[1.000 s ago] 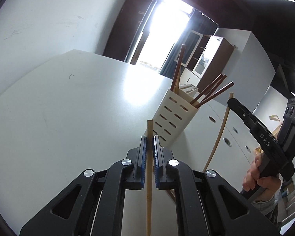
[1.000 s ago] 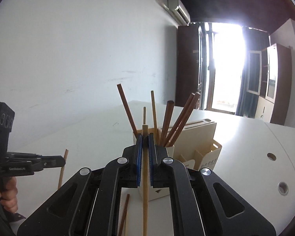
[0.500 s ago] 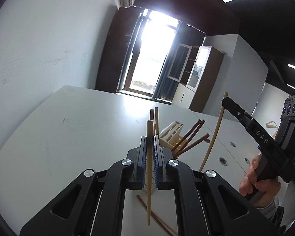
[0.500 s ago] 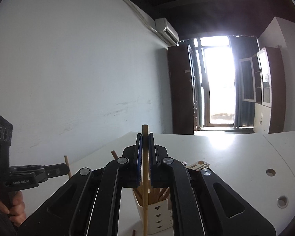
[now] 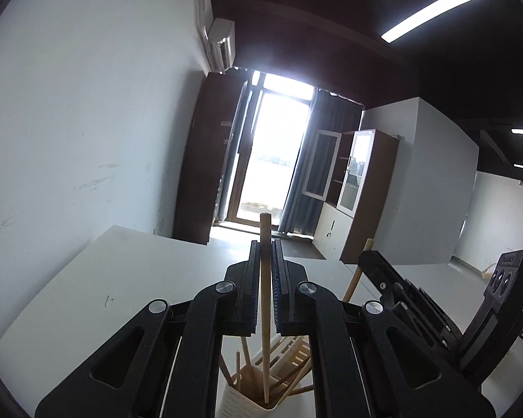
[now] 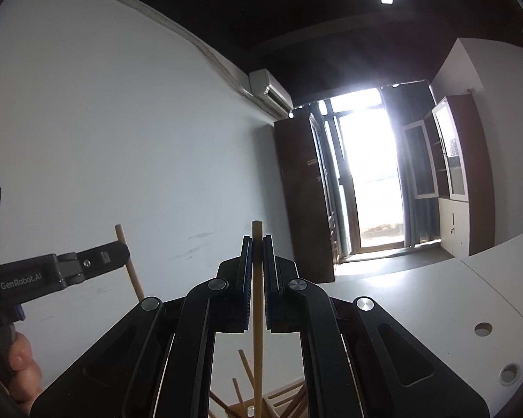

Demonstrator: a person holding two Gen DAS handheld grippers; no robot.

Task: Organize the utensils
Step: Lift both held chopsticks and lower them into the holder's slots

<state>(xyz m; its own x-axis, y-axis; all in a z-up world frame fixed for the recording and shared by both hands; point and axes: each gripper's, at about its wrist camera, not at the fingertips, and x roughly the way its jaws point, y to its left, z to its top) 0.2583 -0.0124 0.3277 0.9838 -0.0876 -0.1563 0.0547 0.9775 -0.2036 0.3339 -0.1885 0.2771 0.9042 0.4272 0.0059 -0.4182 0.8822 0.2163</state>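
- The left tool [image 5: 264, 271] holds a chopstick [image 5: 265, 299] upright between its jaws; the stick's lower end hangs inside the utensil holder [image 5: 242, 402] below.
- More chopsticks [image 5: 293, 383] lean in that holder, which stands on the table [image 5: 87, 296].
- The right tool [image 6: 257, 268] grips another chopstick [image 6: 257, 313] above the same holder.
- Behind the table stands a balcony door [image 5: 275, 160], with a cabinet [image 5: 359, 188] to its right.
- An air conditioner [image 5: 223, 43] hangs on the wall above the door's left side.
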